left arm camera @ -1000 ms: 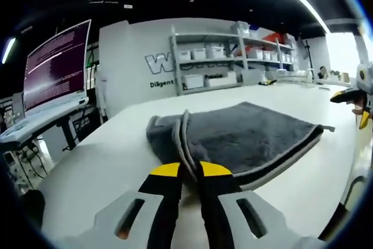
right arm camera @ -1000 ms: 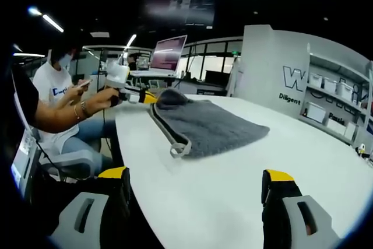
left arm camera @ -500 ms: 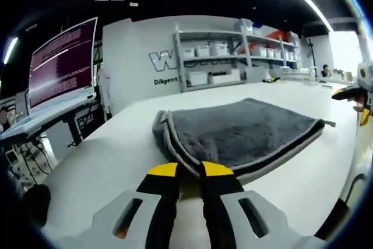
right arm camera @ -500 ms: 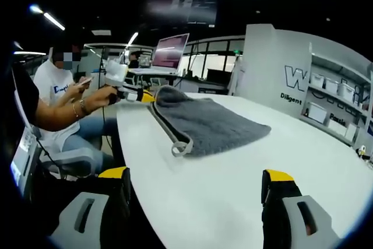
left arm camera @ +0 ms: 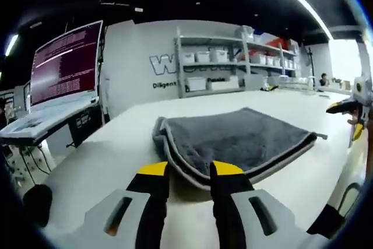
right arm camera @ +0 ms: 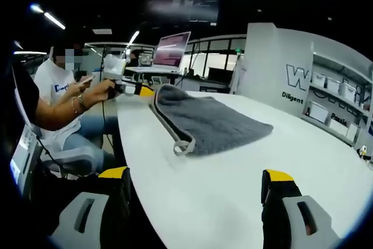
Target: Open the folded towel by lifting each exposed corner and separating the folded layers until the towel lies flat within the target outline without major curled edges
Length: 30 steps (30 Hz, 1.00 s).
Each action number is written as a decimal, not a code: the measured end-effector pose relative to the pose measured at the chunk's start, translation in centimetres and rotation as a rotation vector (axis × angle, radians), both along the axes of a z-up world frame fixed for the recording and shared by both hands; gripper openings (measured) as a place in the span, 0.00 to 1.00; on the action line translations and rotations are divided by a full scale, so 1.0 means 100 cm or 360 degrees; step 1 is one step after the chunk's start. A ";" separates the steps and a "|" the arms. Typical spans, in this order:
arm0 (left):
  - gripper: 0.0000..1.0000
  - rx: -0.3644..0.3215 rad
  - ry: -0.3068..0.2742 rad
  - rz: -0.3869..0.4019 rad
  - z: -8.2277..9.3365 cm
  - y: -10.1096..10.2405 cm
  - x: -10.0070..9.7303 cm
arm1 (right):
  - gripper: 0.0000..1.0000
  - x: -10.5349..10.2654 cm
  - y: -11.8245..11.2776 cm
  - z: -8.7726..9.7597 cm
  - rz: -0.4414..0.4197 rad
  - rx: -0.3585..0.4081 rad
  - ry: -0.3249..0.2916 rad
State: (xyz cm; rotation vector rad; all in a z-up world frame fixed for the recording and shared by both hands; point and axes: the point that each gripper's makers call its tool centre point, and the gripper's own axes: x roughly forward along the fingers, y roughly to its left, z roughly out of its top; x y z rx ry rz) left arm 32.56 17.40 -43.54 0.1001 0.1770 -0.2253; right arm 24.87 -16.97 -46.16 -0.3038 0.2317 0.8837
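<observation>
Just let go: left gripper (left arm camera: 189,171) now parted at grey towel (left arm camera: 233,138) edge. Right gripper (right arm camera: 195,182) wide open, empty. Next, regrab a corner.

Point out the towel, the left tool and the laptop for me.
towel (left arm camera: 239,138), left gripper view, on its grey top layer.
left tool (left arm camera: 191,170), left gripper view, midway between its yellow tips.
laptop (left arm camera: 65,63), left gripper view, on its lit screen.

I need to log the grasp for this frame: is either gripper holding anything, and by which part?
Nothing appears held. The left gripper stands open at the folded towel's near edge, jaws apart; the right gripper is open over the bare table.
</observation>
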 end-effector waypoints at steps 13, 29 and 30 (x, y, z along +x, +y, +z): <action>0.19 0.0123 0.0020 0.0065 0.004 0.016 0.036 | 0.95 0.000 0.002 -0.002 0.0009 -0.0015 0.0005; 0.08 0.0233 0.0070 0.0129 -0.020 0.035 0.029 | 0.94 -0.002 0.001 -0.002 0.0015 -0.0039 -0.0006; 0.08 0.0252 0.0083 0.0135 -0.023 0.036 0.028 | 0.94 -0.002 0.001 -0.002 0.0015 -0.0039 -0.0007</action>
